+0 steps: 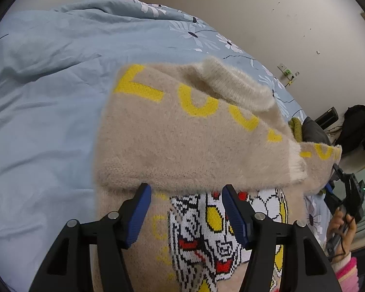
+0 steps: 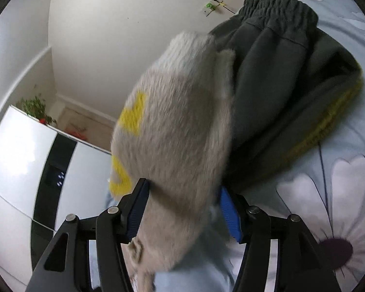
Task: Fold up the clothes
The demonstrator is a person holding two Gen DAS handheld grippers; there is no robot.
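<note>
Bedding: light blue duvet [image 1: 43,102] with white daisy print, covering the bed, rumpled at far left.
Sweater: fuzzy beige knit [image 1: 182,146] with yellow lettering, lying on the duvet; upper part folded over the lower, cream ribbed collar on top, cartoon face pattern showing below the fold.
Left gripper: [image 1: 186,209] blue-padded fingers spread apart above the sweater's fold edge, nothing between them.
Right gripper: [image 2: 180,209] jaws set either side of a raised beige sweater portion [image 2: 175,131]; whether they pinch it cannot be told.
Dark garment: grey-green trousers [image 2: 279,85] with elastic waistband, folded on the duvet beside the raised sweater portion, yellow-green knit beneath.
Background: white appliance [image 2: 24,160], left of the right gripper.
</note>
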